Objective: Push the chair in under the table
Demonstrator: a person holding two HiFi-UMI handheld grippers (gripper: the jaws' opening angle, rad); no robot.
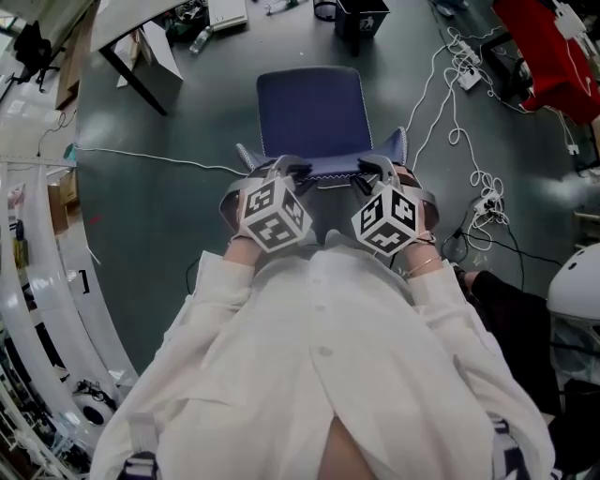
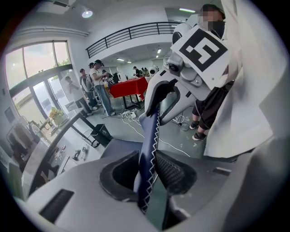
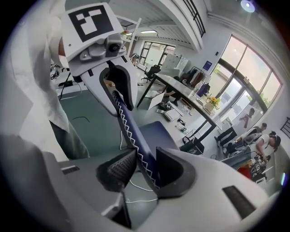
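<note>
Your left gripper (image 1: 284, 171) and right gripper (image 1: 373, 172) are each clamped on the navy chair's (image 1: 312, 108) backrest edge (image 1: 324, 168). The chair stands well apart from the table (image 1: 127, 26), so the push is likely underway. Next, drive it forward evenly.

The dark grey-green floor (image 1: 178, 216) fills most of the head view. A blue chair (image 1: 314, 108) stands on it near the middle. The bench (image 1: 141, 19) is at the upper left, apart from the chair, its black leg (image 1: 136, 80) slanting down to the floor. A thin white cable (image 1: 141, 155) runs from the left edge toward the chair. Right of the chair, white cords (image 1: 450, 103) loop around a power strip (image 1: 466, 75). A black bin (image 1: 361, 17) stands beyond the chair, and a black cable (image 1: 497, 244) trails at the lower right.
</note>
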